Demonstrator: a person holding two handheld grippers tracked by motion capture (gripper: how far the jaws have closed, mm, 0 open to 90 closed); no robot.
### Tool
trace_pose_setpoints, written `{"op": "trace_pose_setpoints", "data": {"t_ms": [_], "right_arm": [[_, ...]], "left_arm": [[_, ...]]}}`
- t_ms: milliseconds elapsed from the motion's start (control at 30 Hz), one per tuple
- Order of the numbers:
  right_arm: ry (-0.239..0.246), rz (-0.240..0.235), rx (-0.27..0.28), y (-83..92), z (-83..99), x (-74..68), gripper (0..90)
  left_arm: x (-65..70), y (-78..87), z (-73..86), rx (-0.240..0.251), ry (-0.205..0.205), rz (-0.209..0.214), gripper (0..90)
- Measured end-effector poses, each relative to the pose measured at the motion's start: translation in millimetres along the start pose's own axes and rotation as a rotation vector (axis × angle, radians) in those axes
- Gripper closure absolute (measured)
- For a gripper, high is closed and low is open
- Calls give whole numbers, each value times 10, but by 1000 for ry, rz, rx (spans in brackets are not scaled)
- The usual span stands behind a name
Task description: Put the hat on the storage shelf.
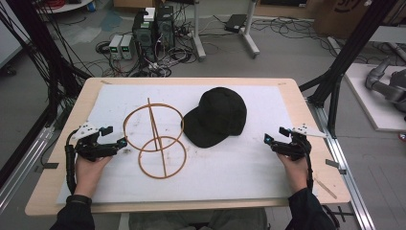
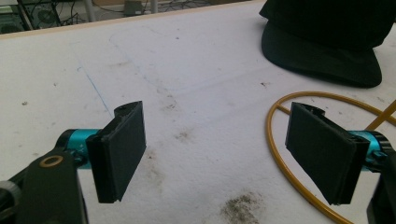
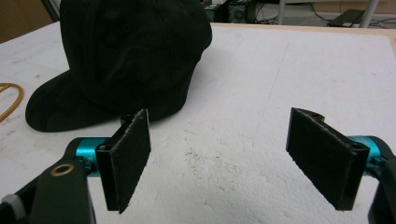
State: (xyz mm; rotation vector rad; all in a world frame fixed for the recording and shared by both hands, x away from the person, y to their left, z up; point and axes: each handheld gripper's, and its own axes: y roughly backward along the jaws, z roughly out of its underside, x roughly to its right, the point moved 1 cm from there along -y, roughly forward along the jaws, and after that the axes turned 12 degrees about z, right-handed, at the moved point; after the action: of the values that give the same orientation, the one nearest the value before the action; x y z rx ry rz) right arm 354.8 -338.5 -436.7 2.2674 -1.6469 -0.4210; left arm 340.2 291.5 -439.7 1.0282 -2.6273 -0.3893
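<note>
Both hand-held grippers, left and right, rest released on the counter. The cap looks soft and light; its stiffer brim seems the best hold.

- The left gripper is holding its two flat black rectangular jaws wide apart, with nothing sitting between them.
- Teal metal fittings are showing behind each jaw.
- A white, stained sheet covering the table is lying under the jaws, with a dark smudge showing near the bottom edge.
- A thin orange-brown wire hoop is curving along the sheet just beside the right-hand jaw and passing behind it.
- A black fabric baseball cap is resting at the upper right, its brim pointing toward the hoop.
- A pale wooden table edge is running along the top.
</note>
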Motion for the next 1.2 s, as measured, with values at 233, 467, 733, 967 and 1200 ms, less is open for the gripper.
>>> {"op": "trace_pose_setpoints", "data": {"t_ms": [233, 467, 733, 967, 1200], "right_arm": [[10, -5, 9, 7, -10, -14, 216], [32, -33, 21, -1, -47, -67, 216], [48, -81, 39, -78, -202, -192, 217], [77, -183, 27, -223, -377, -407, 249], [125, -244, -3, -463, -447, -733, 292]], "left_arm": [[-1, 0, 1, -6, -1, -7, 202], [1, -6, -2, 4, 4, -8, 202], [3, 0, -4, 12, 11, -2, 203], [6, -13, -1, 1, 11, 4, 203], [12, -14, 0, -3, 14, 5, 206]]}}
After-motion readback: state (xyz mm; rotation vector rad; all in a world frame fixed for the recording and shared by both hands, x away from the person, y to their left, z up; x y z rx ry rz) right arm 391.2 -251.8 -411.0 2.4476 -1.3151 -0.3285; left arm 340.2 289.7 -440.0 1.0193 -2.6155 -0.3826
